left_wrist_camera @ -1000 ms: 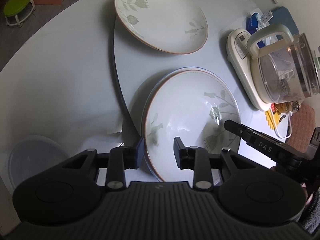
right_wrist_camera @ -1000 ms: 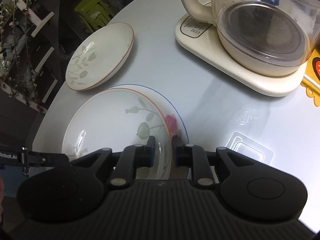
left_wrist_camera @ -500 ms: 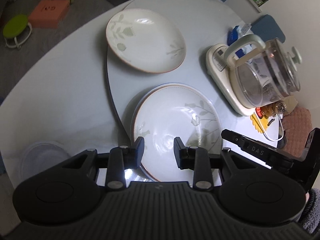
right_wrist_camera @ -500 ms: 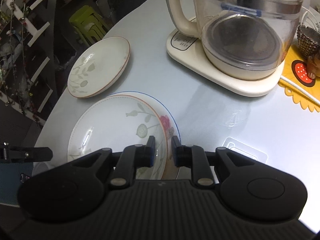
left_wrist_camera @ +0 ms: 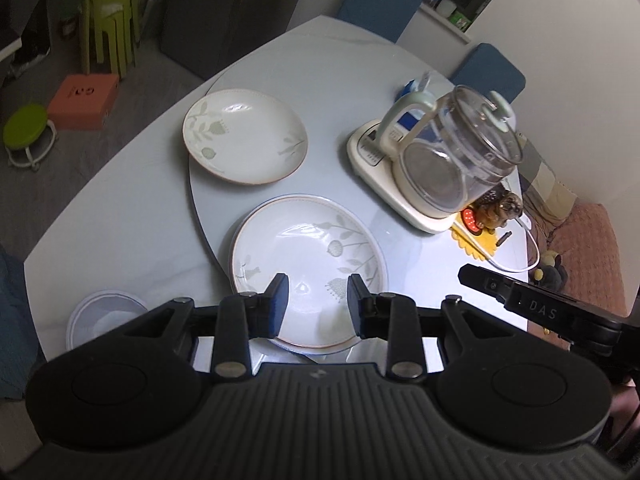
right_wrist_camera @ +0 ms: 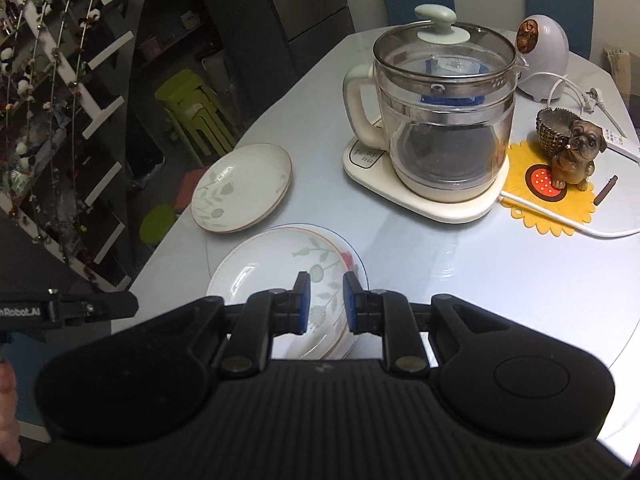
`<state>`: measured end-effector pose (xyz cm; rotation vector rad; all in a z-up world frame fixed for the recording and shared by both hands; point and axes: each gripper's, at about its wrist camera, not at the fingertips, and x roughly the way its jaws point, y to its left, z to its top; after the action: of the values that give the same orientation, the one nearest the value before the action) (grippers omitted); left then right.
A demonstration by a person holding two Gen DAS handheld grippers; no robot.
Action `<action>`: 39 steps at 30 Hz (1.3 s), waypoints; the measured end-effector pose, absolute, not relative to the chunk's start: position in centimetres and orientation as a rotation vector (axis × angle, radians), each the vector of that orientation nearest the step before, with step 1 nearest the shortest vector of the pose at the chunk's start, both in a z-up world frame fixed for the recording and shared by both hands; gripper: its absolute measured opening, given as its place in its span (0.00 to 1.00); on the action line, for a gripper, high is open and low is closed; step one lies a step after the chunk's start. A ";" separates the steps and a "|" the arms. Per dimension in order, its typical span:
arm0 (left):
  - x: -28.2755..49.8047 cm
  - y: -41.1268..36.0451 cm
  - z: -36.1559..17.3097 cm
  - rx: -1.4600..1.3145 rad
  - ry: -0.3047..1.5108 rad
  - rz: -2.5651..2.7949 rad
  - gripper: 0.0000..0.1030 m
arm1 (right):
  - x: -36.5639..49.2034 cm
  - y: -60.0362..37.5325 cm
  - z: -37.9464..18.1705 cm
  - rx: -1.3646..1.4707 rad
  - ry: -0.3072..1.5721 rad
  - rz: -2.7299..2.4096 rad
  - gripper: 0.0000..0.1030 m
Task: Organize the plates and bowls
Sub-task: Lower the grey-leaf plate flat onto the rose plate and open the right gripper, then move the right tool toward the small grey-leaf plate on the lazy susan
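Below both empty-jawed grippers, left gripper (left_wrist_camera: 313, 300) slightly parted and right gripper (right_wrist_camera: 323, 302) nearly clenched, the leaf plate (left_wrist_camera: 308, 268) sits stacked on the blue-rimmed plate (right_wrist_camera: 357, 264), while the far plate (left_wrist_camera: 245, 141) ahead remains unstacked.

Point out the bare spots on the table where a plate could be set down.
Bare table lies right of the stacked plates, in front of the kettle base. More lies left of the far plate. It is crowded around the dog figurine and yellow mat.

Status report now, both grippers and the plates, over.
Left gripper and right gripper empty, above stacked plates. Second plate apart, behind. Kettle beside; nothing blocking.
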<state>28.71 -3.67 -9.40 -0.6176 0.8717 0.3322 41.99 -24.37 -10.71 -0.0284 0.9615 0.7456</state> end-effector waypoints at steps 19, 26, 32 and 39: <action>19.7 -2.5 -4.7 -0.460 0.810 0.224 0.35 | 29.6 -23.9 -6.4 0.140 0.844 0.611 0.20; 16.0 -0.1 -3.2 -0.376 0.755 0.165 0.35 | 25.5 -21.7 -5.1 0.127 0.775 0.578 0.20; 13.3 2.3 -3.0 -0.362 0.743 0.125 0.35 | 22.7 -19.9 -4.6 0.143 0.745 0.536 0.20; 11.6 4.9 -3.7 -0.347 0.772 0.083 0.43 | 19.5 -17.2 -4.9 0.133 0.738 0.529 0.22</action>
<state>11.59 4.90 -3.66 -0.3469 0.7717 0.0832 19.51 -17.20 -4.93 0.1334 0.7385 0.5288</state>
